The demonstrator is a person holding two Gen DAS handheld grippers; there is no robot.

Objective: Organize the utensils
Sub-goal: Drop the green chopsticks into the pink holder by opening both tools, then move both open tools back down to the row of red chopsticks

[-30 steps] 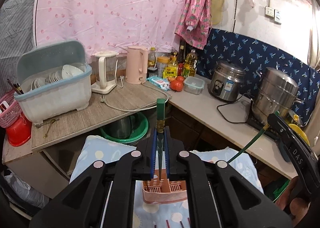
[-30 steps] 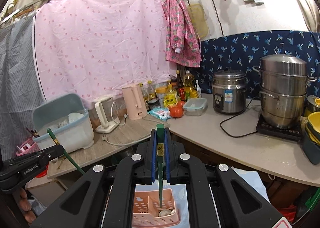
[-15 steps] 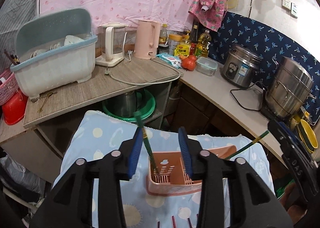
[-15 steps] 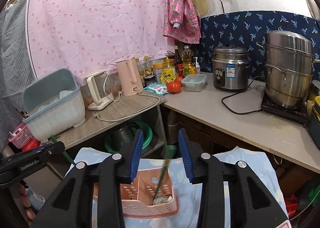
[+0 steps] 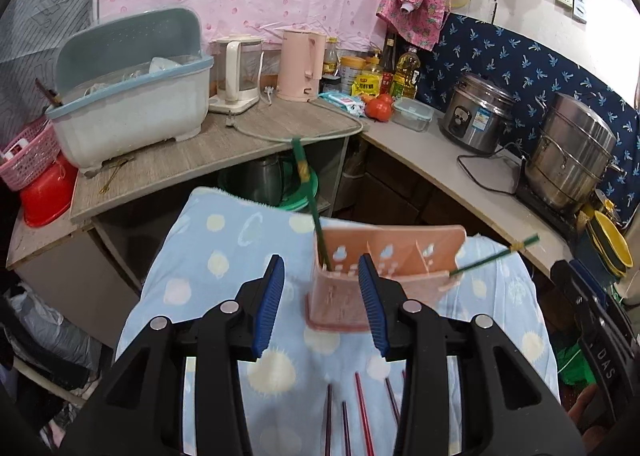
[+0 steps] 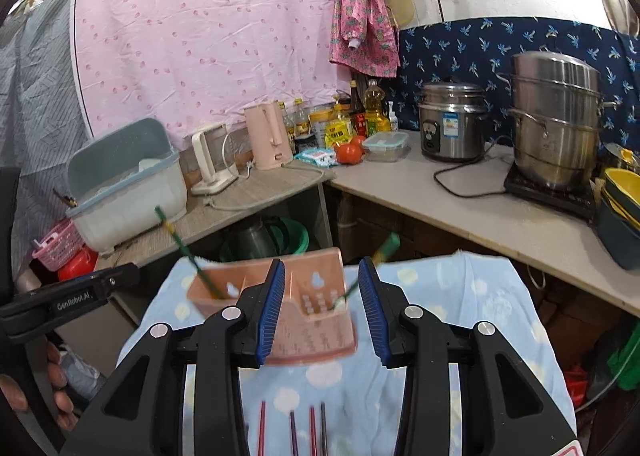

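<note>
A pink utensil caddy (image 5: 384, 268) stands on a blue spotted towel (image 5: 224, 256); it also shows in the right wrist view (image 6: 312, 308). One green chopstick (image 5: 310, 200) leans out of its left compartment, another green chopstick (image 5: 496, 254) out of its right side. In the right wrist view they are the left chopstick (image 6: 180, 244) and the right chopstick (image 6: 380, 256). My left gripper (image 5: 322, 304) is open and empty just in front of the caddy. My right gripper (image 6: 322, 306) is open and empty over the caddy. Several dark red chopsticks (image 5: 360, 412) lie on the towel near me.
A wooden counter (image 5: 208, 152) behind holds a dish rack (image 5: 132, 104), two kettles (image 5: 300, 64) and bottles. A rice cooker (image 5: 476, 116) and steel steamer pot (image 5: 572, 160) stand on the right counter. A green basin (image 5: 304, 188) sits under the counter.
Both grippers opened and let go of their green chopsticks, which now stand in the caddy. Both grippers have drawn back and tilted down.
</note>
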